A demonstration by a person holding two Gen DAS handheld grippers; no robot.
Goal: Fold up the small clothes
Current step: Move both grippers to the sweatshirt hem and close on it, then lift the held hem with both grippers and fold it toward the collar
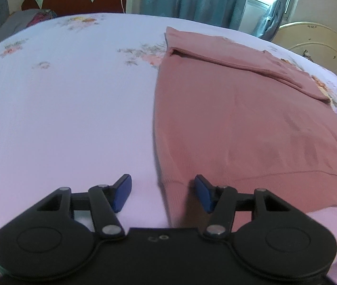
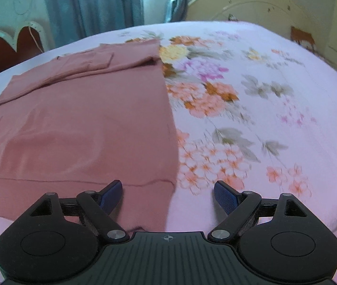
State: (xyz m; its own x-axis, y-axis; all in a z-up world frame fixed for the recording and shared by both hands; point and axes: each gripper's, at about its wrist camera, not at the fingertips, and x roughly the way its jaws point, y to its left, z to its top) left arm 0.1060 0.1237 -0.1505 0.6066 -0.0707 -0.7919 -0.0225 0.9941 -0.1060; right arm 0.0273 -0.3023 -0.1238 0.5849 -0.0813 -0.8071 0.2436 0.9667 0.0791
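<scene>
Lying flat on the bed with the pale pink flowered sheet (image 2: 275, 90), the dusty pink knitted garment (image 1: 251, 123) has its sleeves already turned in across the far end, with the ribbed hem nearest to both cameras. Looks light, soft and limp, probably a little stretchy; likely to sag and drag on the sheet if lifted by one point only. Not fragile, not slippery by appearance, though a thin single layer can slide out of a shallow pinch.

Best taken at the two near hem corners, where the rib band gives a thicker edge to bite. Left gripper (image 1: 162, 190) hovers with jaws wide, straddling the near left corner of the hem, holding nothing. Right gripper (image 2: 168, 193) also with jaws wide and empty, left blue pad over the hem, right blue pad over bare sheet, the near right corner between them.

No brand, label or readable writing seen on garment or sheet; only a small crosshair mark on the right gripper body.
</scene>
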